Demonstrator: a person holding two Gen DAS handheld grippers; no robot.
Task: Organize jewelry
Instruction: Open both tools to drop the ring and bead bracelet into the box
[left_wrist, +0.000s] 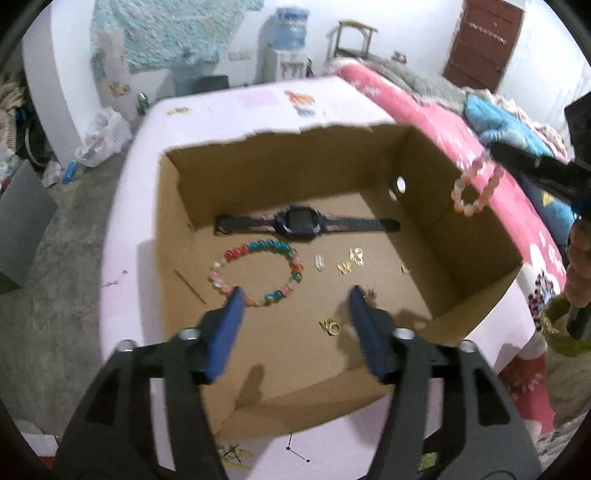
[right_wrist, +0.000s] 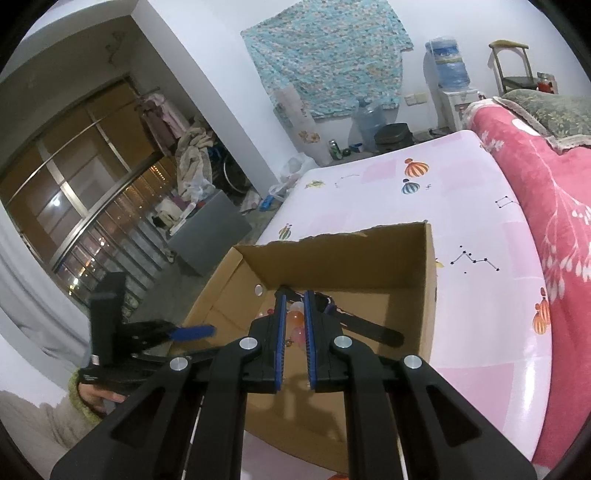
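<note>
An open cardboard box (left_wrist: 258, 177) stands on a pink table. On its floor lie a dark watch (left_wrist: 295, 221), a multicoloured bead bracelet (left_wrist: 266, 245) and several small gold pieces (left_wrist: 354, 256). My left gripper (left_wrist: 295, 291) hangs open over the box floor with nothing between its fingers. Its left fingertip overlaps the bracelet's near edge. My right gripper (left_wrist: 496, 151) is over the box's right wall, shut on a pink bead bracelet (left_wrist: 469, 206) that dangles from it. In the right wrist view, those beads (right_wrist: 295, 317) sit between the shut fingers of the right gripper (right_wrist: 295, 293), above the box (right_wrist: 332, 266) and the watch strap (right_wrist: 373, 330).
The table (left_wrist: 229, 110) has a patterned pink cover. A pink blanket (left_wrist: 424, 122) lies along its right side. A grey cabinet (left_wrist: 22, 221) and bags stand on the floor to the left. A hand in a green cuff (right_wrist: 92, 391) holds the left gripper (right_wrist: 208, 341).
</note>
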